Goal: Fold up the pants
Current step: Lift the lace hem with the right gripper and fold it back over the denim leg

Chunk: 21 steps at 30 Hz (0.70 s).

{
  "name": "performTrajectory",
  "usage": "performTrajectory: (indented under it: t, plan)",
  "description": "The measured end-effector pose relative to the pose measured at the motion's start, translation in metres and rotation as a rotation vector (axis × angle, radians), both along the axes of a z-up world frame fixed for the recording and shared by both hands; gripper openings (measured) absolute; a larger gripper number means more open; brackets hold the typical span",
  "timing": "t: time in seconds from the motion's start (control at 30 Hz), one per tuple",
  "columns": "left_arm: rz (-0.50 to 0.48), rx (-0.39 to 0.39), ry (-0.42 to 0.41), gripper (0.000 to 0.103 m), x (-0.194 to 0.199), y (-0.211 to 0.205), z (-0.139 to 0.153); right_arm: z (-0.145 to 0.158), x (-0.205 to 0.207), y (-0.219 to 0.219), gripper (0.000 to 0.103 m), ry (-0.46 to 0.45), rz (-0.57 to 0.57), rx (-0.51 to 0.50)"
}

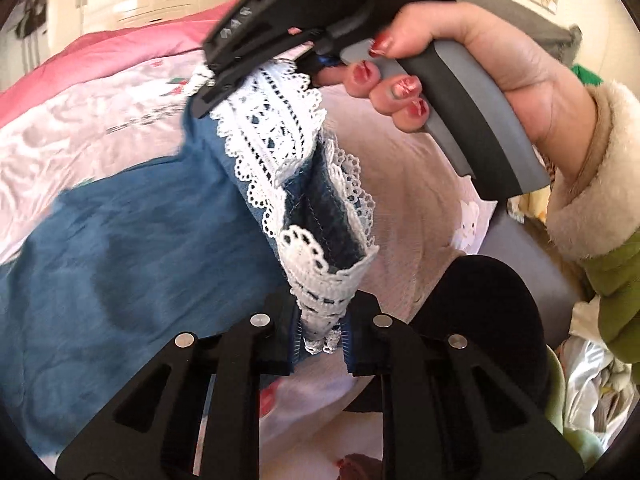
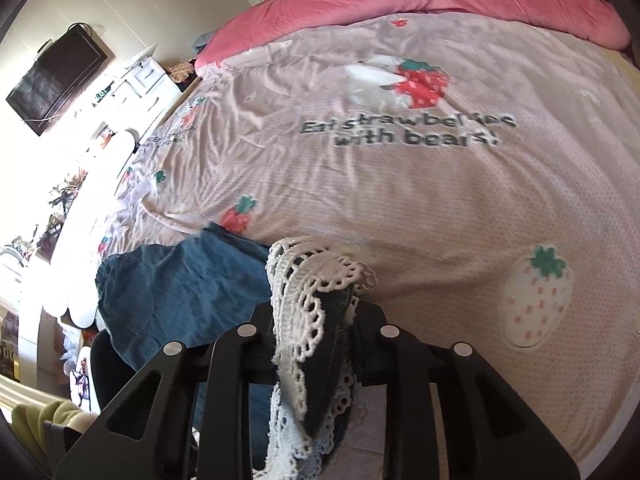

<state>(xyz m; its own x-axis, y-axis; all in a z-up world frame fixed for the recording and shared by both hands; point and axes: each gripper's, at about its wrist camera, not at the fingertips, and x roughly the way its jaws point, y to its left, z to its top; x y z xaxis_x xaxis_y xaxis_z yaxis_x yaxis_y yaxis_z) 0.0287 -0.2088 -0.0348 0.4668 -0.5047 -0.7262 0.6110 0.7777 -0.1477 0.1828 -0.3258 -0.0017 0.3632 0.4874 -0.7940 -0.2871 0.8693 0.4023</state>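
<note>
At the bottom of the left wrist view, the left gripper (image 1: 320, 336) has its jaws pressed on the lace hem (image 1: 320, 304) of the pants (image 1: 120, 240). Further up, at upper centre, the right gripper (image 1: 224, 80), held by a hand (image 1: 480, 60), pinches the other lace end. The blue pants hang from both down to the bed (image 2: 400, 200), toward the left of the frame. The step seems to be lifting the hems. Next, carry them over to the waist, probably at far left, keeping both grips firm.
</note>
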Motion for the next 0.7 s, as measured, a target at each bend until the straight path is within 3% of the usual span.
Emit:
performTrajectory:
  t: [0.17,0.4,0.7]
  plan:
    - [0.090,-0.072,0.035,0.009,-0.001,0.054,0.001,0.008,0.006,0.053,0.023,0.008,0.044,-0.048]
    - [0.171,-0.132,0.090,0.009,0.002,0.108,-0.013,-0.008,0.016,0.124,0.023,0.058,0.068,-0.138]
    - [0.214,-0.147,0.158,0.012,0.004,0.128,-0.025,-0.031,0.027,0.178,0.027,0.101,0.084,-0.272]
